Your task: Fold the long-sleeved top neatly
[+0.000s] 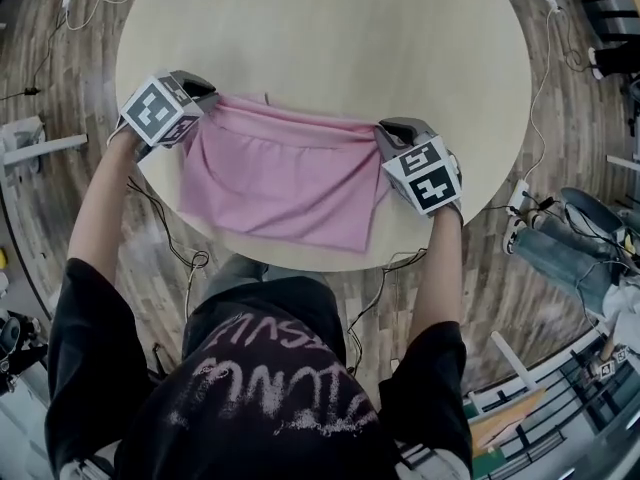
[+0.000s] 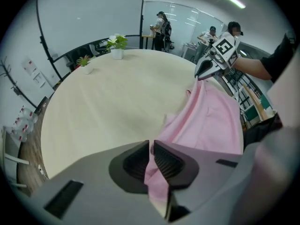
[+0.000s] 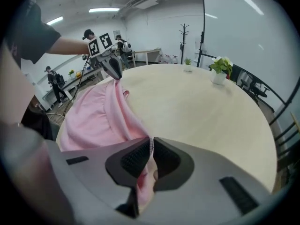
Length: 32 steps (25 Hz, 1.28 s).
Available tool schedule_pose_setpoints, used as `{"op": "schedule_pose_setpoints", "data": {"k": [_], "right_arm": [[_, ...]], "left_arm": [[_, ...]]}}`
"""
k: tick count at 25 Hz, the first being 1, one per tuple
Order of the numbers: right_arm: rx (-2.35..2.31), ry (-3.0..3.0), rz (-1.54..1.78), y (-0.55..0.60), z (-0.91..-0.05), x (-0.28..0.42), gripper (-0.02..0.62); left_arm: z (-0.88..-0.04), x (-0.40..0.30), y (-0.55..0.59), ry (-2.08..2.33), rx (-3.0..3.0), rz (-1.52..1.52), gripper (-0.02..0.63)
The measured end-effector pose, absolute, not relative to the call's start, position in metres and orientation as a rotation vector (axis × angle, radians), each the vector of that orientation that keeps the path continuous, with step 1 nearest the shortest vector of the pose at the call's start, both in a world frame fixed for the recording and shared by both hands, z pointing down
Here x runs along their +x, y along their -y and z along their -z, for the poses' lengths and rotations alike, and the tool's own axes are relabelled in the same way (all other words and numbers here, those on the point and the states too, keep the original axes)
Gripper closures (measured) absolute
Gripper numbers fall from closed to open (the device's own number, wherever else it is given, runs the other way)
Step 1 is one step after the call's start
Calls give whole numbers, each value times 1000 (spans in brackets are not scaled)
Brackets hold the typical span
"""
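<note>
Pink fabric of the long-sleeved top (image 1: 285, 178) spans the near part of the round tabletop (image 1: 330, 28), stretched between the two grippers. The left gripper (image 2: 151, 157) is clamped narrow on one upper corner, with a strip of cloth pinched between its ribbed pads. The right gripper (image 3: 151, 154) is clamped likewise on the opposite corner. The held edge runs nearly straight between them with a slight sag, and the body of the garment slopes from it toward the person. The step in hand appears to be laying a folded panel down onto the tabletop. The next move probably calls for lowering both corners together under even tension, then releasing once the edge lies flat. The garment's near edge lies close to the tabletop's near rim, so little margin remains there. The far half of the tabletop is bare, and two potted plants (image 2: 116, 43) stand at its far rim, well apart from the work.
</note>
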State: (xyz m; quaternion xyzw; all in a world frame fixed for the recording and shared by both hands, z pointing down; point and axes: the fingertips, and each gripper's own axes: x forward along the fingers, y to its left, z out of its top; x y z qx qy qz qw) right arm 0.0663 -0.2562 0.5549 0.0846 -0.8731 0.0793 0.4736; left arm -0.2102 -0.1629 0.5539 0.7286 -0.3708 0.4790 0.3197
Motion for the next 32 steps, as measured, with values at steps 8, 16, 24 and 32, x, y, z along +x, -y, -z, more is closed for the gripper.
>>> {"op": "schedule_pose_setpoints", "data": {"k": [8,16,24,32], "right_arm": [[277,2263,-356,263,-528,66,510],[210,2254,-516,241,-504,80,506],[220,2078,-484,240,-492,51,496],[454,2099,-454,234,-475,6,520]], "left_arm": [[-528,-226,177,1122,1929,-1141,565],[-501,-227,177,1106,2038,-1149,568],[-494,-224,172,979,2165,-1174,569],[-484,-238,159,786,2364,-1183,585]]}}
